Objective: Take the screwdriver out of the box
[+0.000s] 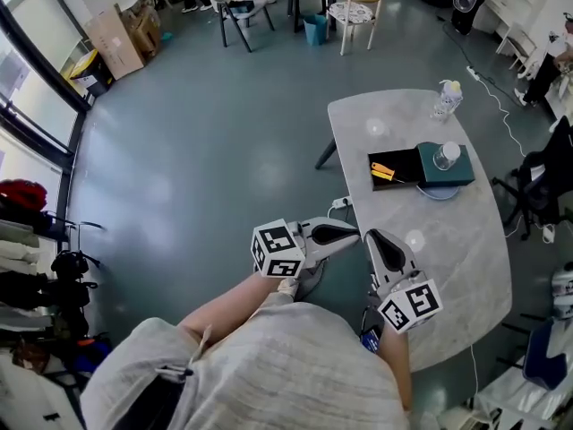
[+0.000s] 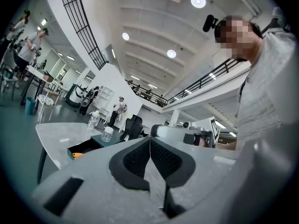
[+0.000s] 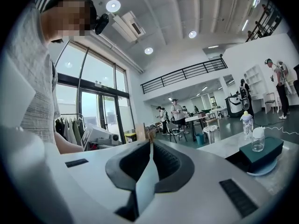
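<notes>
Fingers (image 1: 333, 233) together on both tools, nothing clamped. Head view: left gripper (image 1: 355, 233) and right gripper (image 1: 372, 238) side by side at near edge of grey table (image 1: 448, 258), tips close together; well beyond, open black box (image 1: 398, 161) with orange-handled screwdriver (image 1: 382, 172) lying inside, teal lid (image 1: 448, 173) just beside it, clear jar (image 1: 446, 156) on the lid, bottle (image 1: 447, 99) farther off. Left gripper view: pads (image 2: 135, 160) meeting along one seam, empty; box and orange handle far left on table. Right gripper view: pads likewise closed, empty; lid, jar and bottle at right.
</notes>
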A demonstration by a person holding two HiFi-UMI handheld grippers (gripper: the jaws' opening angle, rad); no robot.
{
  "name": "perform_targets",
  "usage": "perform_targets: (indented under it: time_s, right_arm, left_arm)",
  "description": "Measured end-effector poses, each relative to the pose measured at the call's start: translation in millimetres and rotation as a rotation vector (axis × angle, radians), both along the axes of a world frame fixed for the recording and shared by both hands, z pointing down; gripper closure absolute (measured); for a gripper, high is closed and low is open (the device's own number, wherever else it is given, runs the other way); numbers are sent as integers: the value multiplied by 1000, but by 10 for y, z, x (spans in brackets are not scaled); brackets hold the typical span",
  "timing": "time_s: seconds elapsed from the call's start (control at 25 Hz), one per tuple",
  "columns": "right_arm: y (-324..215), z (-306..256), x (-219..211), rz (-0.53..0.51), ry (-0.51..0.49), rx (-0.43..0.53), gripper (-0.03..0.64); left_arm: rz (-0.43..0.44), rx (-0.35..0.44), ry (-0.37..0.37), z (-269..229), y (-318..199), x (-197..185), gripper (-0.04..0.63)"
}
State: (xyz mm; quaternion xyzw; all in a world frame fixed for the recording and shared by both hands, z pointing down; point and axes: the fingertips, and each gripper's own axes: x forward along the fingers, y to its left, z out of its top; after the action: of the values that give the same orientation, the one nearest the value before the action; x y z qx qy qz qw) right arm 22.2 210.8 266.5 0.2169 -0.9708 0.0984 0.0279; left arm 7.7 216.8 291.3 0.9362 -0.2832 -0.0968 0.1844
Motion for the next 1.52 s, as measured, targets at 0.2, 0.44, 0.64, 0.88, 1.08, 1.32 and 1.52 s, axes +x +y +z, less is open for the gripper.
perform_targets:
  time_s: [0.2,0.44,0.64,0.88,1.08,1.32,1.52]
  right_arm:
    - [-248,50,-319,18,49,-7,604]
    - [-448,60,-633,27,118,15,604]
    - [-559,64,-731,14,187,19,604]
    - [-771,152,-770,4,237,12,604]
    - [-1056,206,-787,-14,241,3,604]
    - [-1567,284,-634,-7,270,4,604]
    - [-1910,363,-486,-16,304,5,604]
  left_arm:
    - [23,3,11,-1,-263,-360,577]
    - [57,8,25,9,-439,-714,577]
    - [64,-6,55,30,-566,-867,577]
    - [84,-8,32,86,-728,-880,577]
    - [66,-4,18,74,-1045,-881,577]
    - [63,2,-18,70,-1550,-767,578]
    - [89,-2,-65,90,-1940,-562,577]
